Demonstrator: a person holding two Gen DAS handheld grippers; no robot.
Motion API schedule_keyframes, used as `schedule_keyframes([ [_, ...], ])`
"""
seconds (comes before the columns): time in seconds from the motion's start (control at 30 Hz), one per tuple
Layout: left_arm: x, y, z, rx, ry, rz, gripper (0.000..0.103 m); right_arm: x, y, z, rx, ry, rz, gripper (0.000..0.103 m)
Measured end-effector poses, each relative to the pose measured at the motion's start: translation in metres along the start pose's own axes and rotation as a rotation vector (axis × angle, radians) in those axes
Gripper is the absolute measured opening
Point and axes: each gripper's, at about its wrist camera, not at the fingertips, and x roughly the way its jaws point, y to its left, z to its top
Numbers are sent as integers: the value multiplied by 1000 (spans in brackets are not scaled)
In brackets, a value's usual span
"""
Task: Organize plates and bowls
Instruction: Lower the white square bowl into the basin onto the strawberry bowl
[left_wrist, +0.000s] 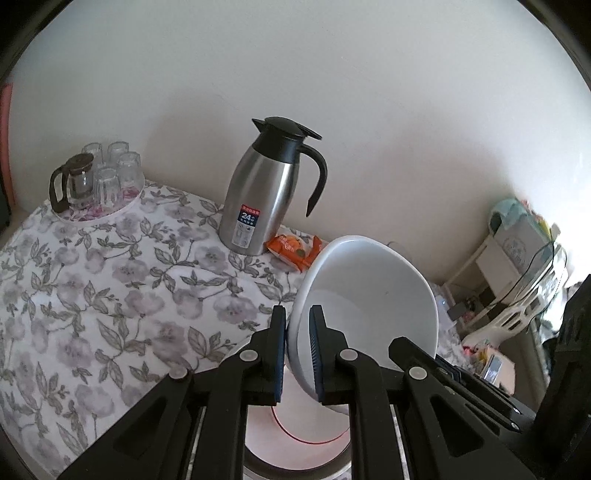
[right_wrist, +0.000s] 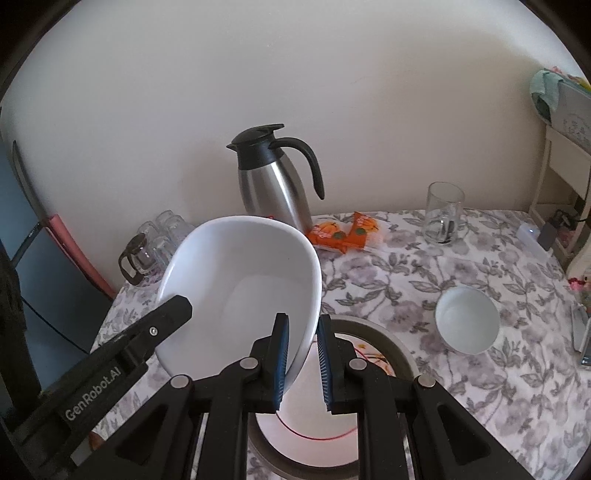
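nearest to me, my left gripper (left_wrist: 298, 334) is clamping its blue pads on the left rim of the big white bowl (left_wrist: 369, 295), one pad outside the wall and one inside. my right gripper (right_wrist: 302, 341) is pinching the opposite rim of that same bowl (right_wrist: 243, 288), again with a pad on each side of the wall. between the two of them i am holding the bowl off the table, tilted so that its hollow is facing me.

directly beneath both grippers a white plate with a thin red ring (right_wrist: 306, 428) is sitting inside a wider grey-rimmed plate (right_wrist: 395, 347), both lying on the flowered tablecloth (left_wrist: 110, 295).

beyond my fingertips, against the wall, a steel thermos jug (left_wrist: 262, 192) with a black lid and handle is standing upright, and an orange snack packet (left_wrist: 295, 251) is lying just beside its base. far off to the left of my left gripper, a small glass teapot (left_wrist: 72, 184) and a cluster of upturned glasses (left_wrist: 118, 173) are resting on a round tray.

to the right of my right gripper, a small white bowl (right_wrist: 467, 319) is sitting upright on the cloth, well apart from the plates, and farther out a clear glass mug (right_wrist: 443, 212) is standing near the wall.
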Motion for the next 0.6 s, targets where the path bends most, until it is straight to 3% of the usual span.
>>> schedule_keyframes([
  [0.3, 12, -22, -12, 52, 36, -6, 13, 7, -35, -23, 52, 7, 22, 17],
  [0.6, 39, -33, -28, 98, 112, 46, 13, 27, -57, -39, 78, 65, 14, 17],
])
